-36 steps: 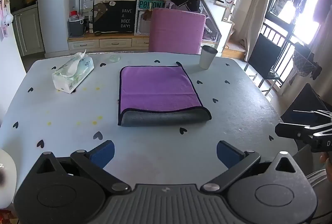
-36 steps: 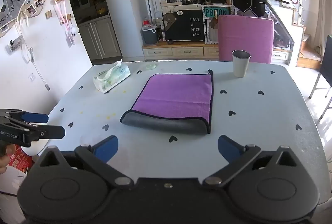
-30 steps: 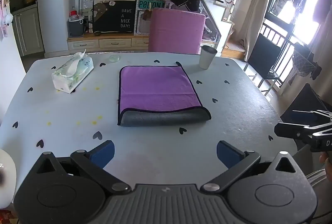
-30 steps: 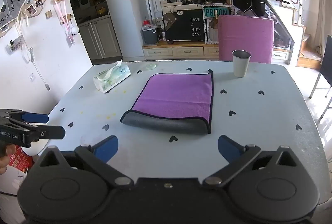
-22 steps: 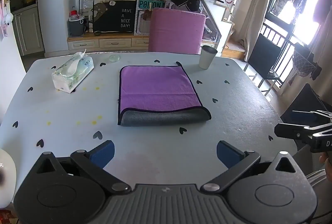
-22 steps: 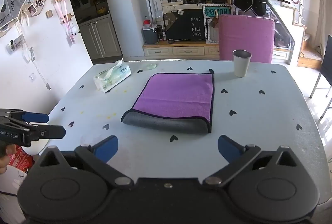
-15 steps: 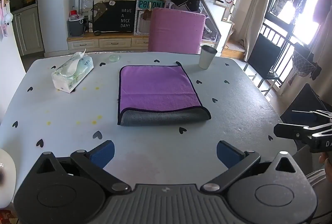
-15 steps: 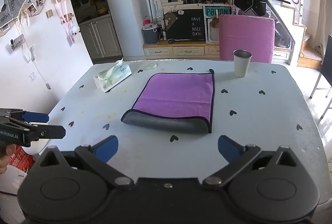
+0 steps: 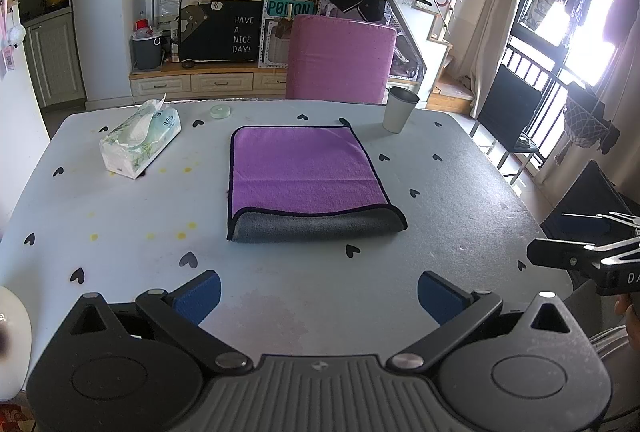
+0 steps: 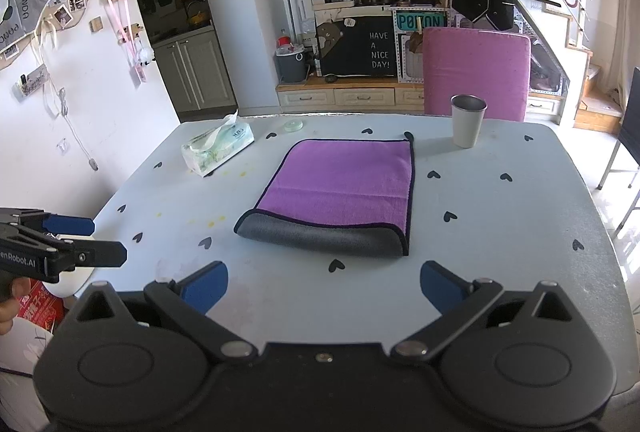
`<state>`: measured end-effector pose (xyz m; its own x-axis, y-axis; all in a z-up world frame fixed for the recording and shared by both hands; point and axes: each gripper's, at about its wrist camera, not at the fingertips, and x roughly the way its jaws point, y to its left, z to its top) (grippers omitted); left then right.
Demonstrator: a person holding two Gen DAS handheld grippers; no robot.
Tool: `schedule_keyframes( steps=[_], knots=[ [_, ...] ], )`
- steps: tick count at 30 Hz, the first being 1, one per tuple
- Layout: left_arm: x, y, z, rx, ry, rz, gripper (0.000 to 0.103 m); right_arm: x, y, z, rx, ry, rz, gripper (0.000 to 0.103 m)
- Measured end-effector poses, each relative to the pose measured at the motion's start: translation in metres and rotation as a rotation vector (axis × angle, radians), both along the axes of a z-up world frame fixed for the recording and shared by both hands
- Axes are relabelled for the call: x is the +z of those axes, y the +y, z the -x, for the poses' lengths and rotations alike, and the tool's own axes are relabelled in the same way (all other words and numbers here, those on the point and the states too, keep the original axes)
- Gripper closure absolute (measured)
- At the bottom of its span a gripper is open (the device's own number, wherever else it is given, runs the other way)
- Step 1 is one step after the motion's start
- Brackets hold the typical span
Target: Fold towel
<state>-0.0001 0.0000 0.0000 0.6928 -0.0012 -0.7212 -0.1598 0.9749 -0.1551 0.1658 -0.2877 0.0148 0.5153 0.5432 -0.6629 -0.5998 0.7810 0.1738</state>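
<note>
A purple towel (image 9: 304,168) with a grey underside lies folded flat in the middle of the pale blue table (image 9: 120,232); its grey fold faces me. It also shows in the right wrist view (image 10: 340,184). My left gripper (image 9: 320,296) is open and empty, held back above the table's near edge. My right gripper (image 10: 324,282) is open and empty too, short of the towel. Each gripper shows at the edge of the other's view: the right one (image 9: 584,252) at the far right, the left one (image 10: 76,240) at the far left.
A tissue pack (image 9: 140,140) lies at the back left of the table, a small round lid (image 9: 220,111) behind the towel, a metal cup (image 9: 398,109) at the back right. A pink chair (image 9: 340,60) stands behind the table. A white object (image 9: 12,344) sits at the near left.
</note>
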Motion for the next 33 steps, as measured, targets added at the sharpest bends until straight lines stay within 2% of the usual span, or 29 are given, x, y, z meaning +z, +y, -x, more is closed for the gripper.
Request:
schedule_keyframes(
  steps=[33],
  knots=[
    [-0.0002,-0.0007,-0.0004,-0.003,-0.002,0.001,0.0,-0.0014,0.0018,0.0011,0.001,0.001,0.003,0.001]
  ],
)
